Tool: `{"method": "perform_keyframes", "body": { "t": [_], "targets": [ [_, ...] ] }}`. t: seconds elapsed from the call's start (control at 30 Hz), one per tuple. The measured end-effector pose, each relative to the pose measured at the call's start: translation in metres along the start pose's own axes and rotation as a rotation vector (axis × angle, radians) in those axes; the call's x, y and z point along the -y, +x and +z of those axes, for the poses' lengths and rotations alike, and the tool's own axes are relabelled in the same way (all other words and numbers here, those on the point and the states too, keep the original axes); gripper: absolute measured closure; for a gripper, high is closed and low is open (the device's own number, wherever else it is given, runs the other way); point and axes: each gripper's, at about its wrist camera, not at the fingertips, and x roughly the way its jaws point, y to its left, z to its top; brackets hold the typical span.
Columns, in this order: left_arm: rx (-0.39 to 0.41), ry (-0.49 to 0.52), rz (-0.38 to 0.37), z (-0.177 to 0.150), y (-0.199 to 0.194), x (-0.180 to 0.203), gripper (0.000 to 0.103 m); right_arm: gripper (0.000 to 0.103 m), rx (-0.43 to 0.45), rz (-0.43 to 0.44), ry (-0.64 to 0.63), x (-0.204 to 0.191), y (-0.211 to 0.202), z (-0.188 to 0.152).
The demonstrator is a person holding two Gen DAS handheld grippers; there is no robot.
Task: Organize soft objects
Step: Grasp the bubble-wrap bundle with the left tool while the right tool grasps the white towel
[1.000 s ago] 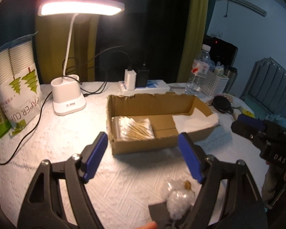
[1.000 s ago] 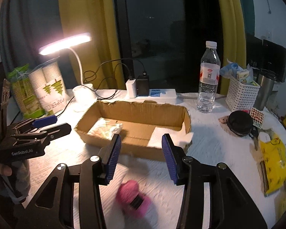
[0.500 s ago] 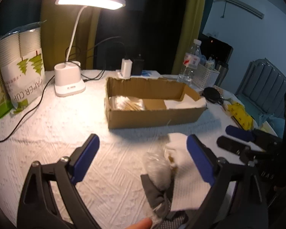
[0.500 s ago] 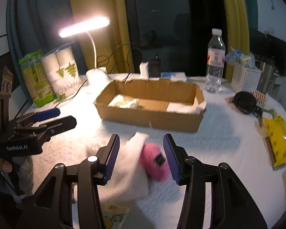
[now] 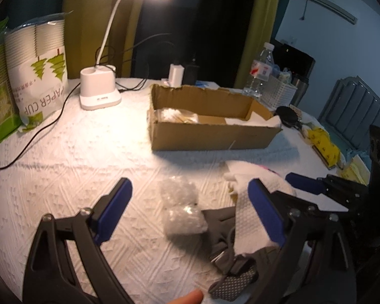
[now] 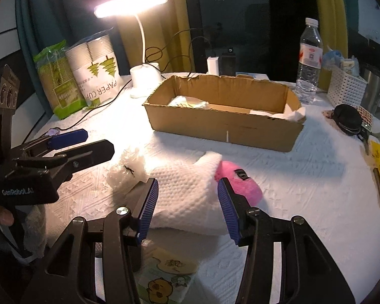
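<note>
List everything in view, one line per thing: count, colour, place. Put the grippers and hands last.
cardboard box: one, brown, mid-table.
white towel: one, front, between right gripper's fingers.
pink plush: one, right of the towel.
clear plastic bag: one, front, between left gripper's fingers.
grey sock: one visible, near edge.
desk lamp: one, white, lit, back left.
paper cup pack: one, white, far left.
water bottle: one, clear, back right.
white basket: one, far right.
left gripper: open, empty.
right gripper: open around the towel.
</note>
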Motion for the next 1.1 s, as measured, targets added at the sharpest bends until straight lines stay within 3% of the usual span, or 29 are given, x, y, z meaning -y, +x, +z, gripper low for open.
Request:
{"method": "perform_keyframes", "body": {
  "t": [0.2,0.23,0.3,0.4,0.7,0.97,1.1],
  "targets": [
    [-0.013,-0.013,0.009,-0.004,0.003,-0.008,0.009,0.055,-0.035,-0.002,-0.024,-0.008,0.014,-0.002],
    [-0.016,-0.014,0.011,-0.004,0.004,-0.009,0.009,0.061,-0.034,-0.001,-0.030,-0.009,0.015,-0.002],
    [-0.024,-0.016,0.017,-0.005,0.006,-0.011,0.009,0.090,-0.034,-0.010,-0.053,-0.014,0.016,-0.001],
    [-0.038,-0.013,0.028,-0.007,0.010,-0.011,0.009,0.096,-0.002,0.002,-0.073,-0.017,0.009,0.002],
    [-0.087,0.010,0.057,-0.010,0.029,-0.004,0.009,0.097,0.155,0.012,-0.075,-0.010,-0.035,0.026],
    [-0.150,0.032,0.100,-0.017,0.057,0.000,0.010,0.097,0.155,-0.023,-0.021,0.023,-0.040,0.026],
    [-0.183,0.038,0.113,-0.020,0.069,0.002,0.025,0.097,0.152,-0.037,-0.001,0.036,-0.040,0.024]
  ]
}}
